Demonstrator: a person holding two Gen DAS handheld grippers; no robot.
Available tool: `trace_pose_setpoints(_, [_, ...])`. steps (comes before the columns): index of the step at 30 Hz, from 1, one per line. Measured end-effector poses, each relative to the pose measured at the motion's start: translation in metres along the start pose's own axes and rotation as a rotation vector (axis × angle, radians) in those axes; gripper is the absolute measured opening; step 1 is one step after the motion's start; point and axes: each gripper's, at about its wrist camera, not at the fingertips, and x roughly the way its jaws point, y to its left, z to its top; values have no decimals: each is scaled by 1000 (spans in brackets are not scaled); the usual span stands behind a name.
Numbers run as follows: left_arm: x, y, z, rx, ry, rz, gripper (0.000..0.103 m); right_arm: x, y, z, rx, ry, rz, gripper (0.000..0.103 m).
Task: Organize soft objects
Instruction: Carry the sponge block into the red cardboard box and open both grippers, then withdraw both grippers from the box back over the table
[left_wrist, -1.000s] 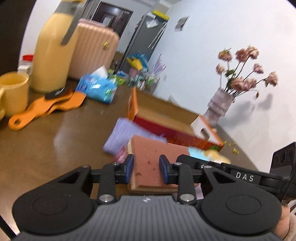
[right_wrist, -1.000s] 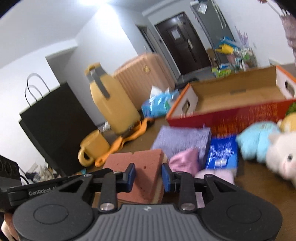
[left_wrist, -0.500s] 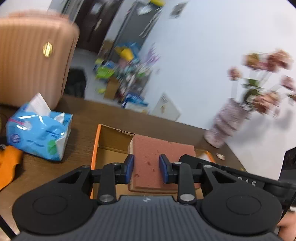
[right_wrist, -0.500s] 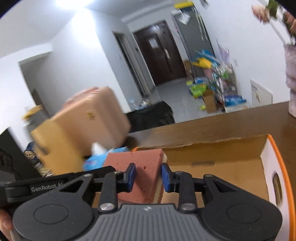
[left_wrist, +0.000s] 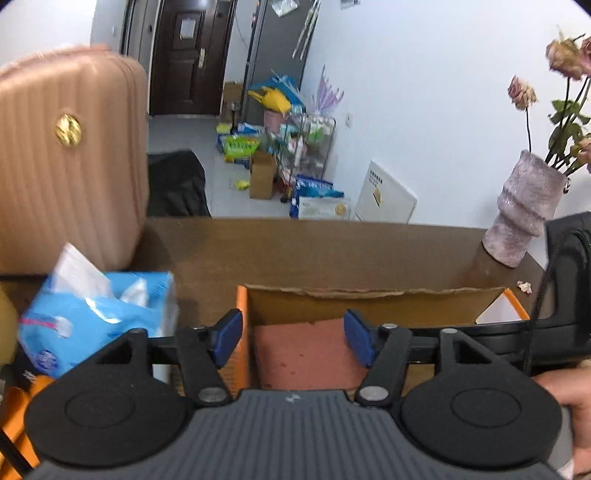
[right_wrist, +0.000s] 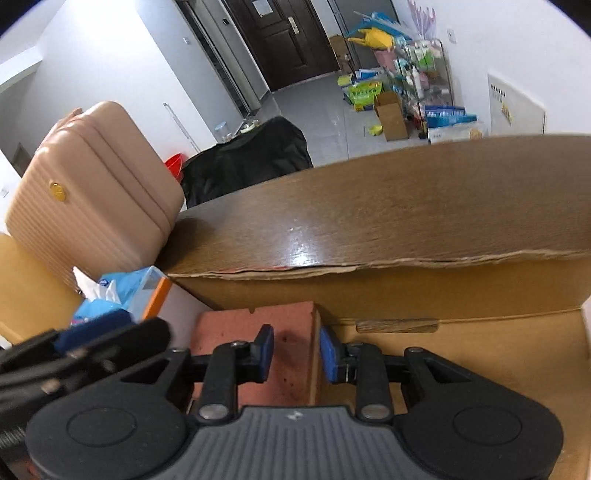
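Observation:
A brick-red sponge block (left_wrist: 306, 354) lies in the left end of an open cardboard box (left_wrist: 369, 304) with orange ends. My left gripper (left_wrist: 293, 341) is open, its blue pads wide on either side of the sponge and clear of it. In the right wrist view the sponge (right_wrist: 258, 332) rests against the box's back wall (right_wrist: 406, 291). My right gripper (right_wrist: 296, 353) still straddles the sponge's right edge with its jaws a little apart; I cannot tell whether the pads still touch it.
A blue tissue pack (left_wrist: 96, 314) lies just left of the box. A pink suitcase (left_wrist: 66, 158) stands behind it. A vase of dried flowers (left_wrist: 524, 214) stands at the table's far right. The brown table (right_wrist: 369, 214) runs behind the box.
Both grippers carried the sponge from the table into the box and lowered it. The left gripper opened wide and let go; the right gripper's jaws widened slightly.

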Motion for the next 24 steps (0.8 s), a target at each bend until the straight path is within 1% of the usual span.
trace_pose_setpoints(2, [-16, 1, 3, 21, -18, 8, 68, -22, -1, -1, -25, -28, -20, 28])
trace_pose_setpoints(4, [-37, 3, 4, 38, -40, 20, 76, -49, -6, 0, -33, -56, -34, 28])
trace_pose_setpoints(5, [-49, 5, 5, 45, -53, 25, 78, -68, -8, -1, -41, -79, -48, 28])
trace_pose_setpoints(6, [-61, 6, 5, 52, -69, 35, 81, -85, -9, -2, -52, -99, -64, 32])
trace_pose_setpoints(8, [-88, 9, 1, 68, -100, 70, 82, -123, -12, -5, -81, -146, -101, 39])
trace_pose_setpoints(11, [-127, 16, -7, 76, -125, 101, 85, -182, -20, -20, -100, -213, -163, 53])
trace_pose_setpoints(12, [-141, 18, -11, 76, -134, 110, 86, -196, -22, -25, -101, -229, -178, 64])
trace_pose_setpoints(13, [-153, 20, -16, 73, -145, 114, 88, -214, -24, -33, -103, -253, -197, 78])
trace_pose_setpoints(15, [-179, 22, -30, 59, -170, 125, 92, -246, -28, -54, -106, -318, -242, 86])
trace_pose_setpoints(18, [-212, 21, -49, 72, -207, 141, 94, -282, -33, -84, -126, -364, -279, 87])
trace_pose_setpoints(21, [-241, 11, -59, 93, -238, 153, 97, -310, -35, -109, -113, -380, -278, 87])
trace_pose_setpoints(24, [-264, 1, -71, 119, -266, 149, 99, -327, -24, -129, -138, -407, -274, 87])
